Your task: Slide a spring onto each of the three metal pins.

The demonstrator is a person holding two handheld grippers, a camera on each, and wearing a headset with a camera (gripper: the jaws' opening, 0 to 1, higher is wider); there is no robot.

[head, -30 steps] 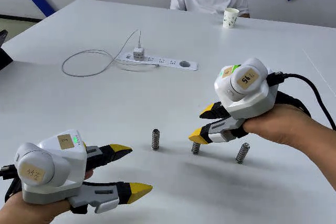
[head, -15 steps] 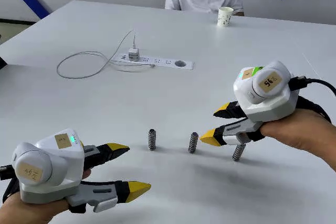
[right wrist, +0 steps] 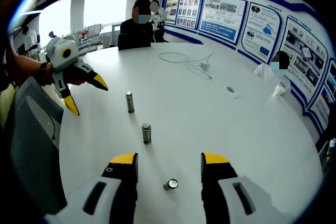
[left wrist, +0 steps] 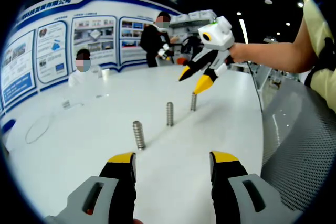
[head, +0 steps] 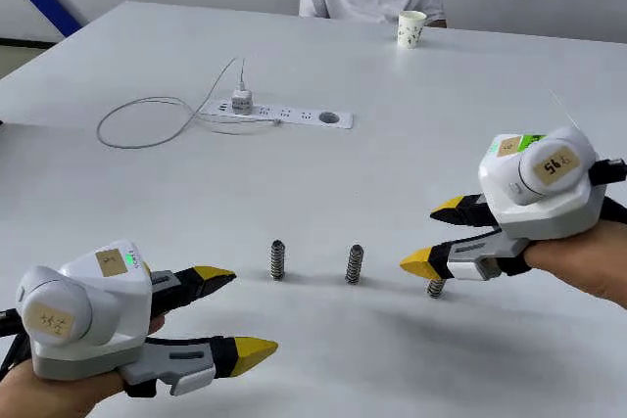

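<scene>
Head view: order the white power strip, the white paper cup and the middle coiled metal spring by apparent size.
1. white power strip
2. white paper cup, wider
3. middle coiled metal spring, similar height; cup is farther away, so unsure.

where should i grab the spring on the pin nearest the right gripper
Take the upright coiled metal spring across its upper coils, bringing the open right gripper down from above: it stands vertical on the white table, clear on all sides.
</scene>
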